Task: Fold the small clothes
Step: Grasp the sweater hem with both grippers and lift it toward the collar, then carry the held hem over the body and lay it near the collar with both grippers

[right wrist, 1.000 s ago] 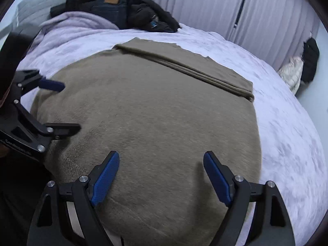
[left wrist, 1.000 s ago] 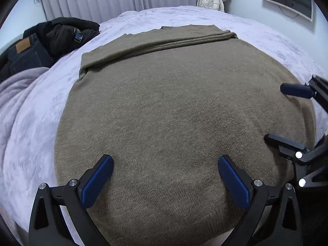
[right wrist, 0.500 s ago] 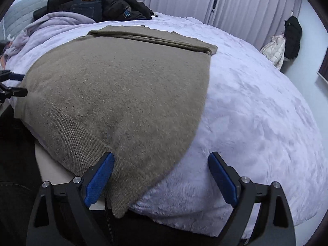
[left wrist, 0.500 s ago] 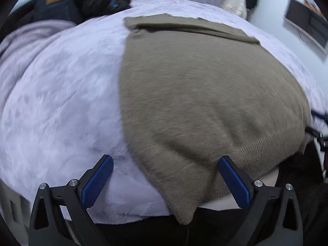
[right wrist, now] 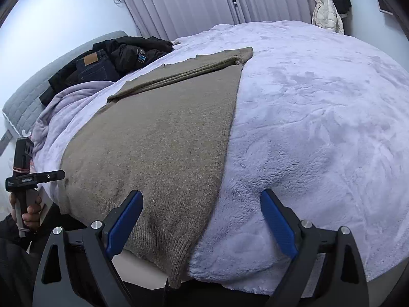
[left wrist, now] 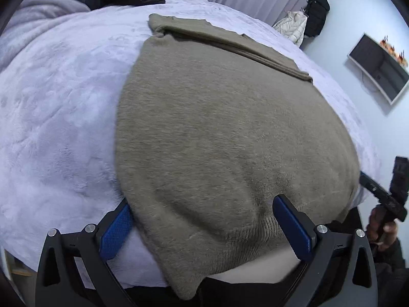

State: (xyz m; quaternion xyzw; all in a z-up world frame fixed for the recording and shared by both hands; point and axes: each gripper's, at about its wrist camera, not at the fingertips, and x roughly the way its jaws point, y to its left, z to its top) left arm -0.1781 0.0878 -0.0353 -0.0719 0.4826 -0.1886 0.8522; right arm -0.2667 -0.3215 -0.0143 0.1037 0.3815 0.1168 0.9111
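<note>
While the olive-brown knit sweater (left wrist: 230,140) lies spread flat on the bed (left wrist: 58,107), both grippers sit at its near hem, one at each corner. Landmark: the sweater. Far left of it, at the head of the bed, a rumpled lilac blanket (right wrist: 66,97) with a heap of dark clothes (right wrist: 112,58) beyond, jeans with a tan patch among them. Left gripper (left wrist: 204,230): jaws wide apart, straddling the sweater's near left corner; the left blue pad rests on the bed cover right at the sweater's edge, the right pad rests on top of the knit, which dimples around it; nothing clamped. The sweater's far end carries a folded band running across its width, sleeves apparently tucked there. Its ribbed hem hangs slightly over the near edge of the bed. Right gripper (right wrist: 202,220): jaws wide apart, straddling the sweater's near right corner; left pad over the knit, right pad over bare bed cover; whether the pads touch I cannot tell; nothing clamped. Right of the sweater, open lilac plush cover. Beyond it, pale curtains (right wrist: 184,2) and a white jacket (right wrist: 326,12) hanging on the wall.
</note>
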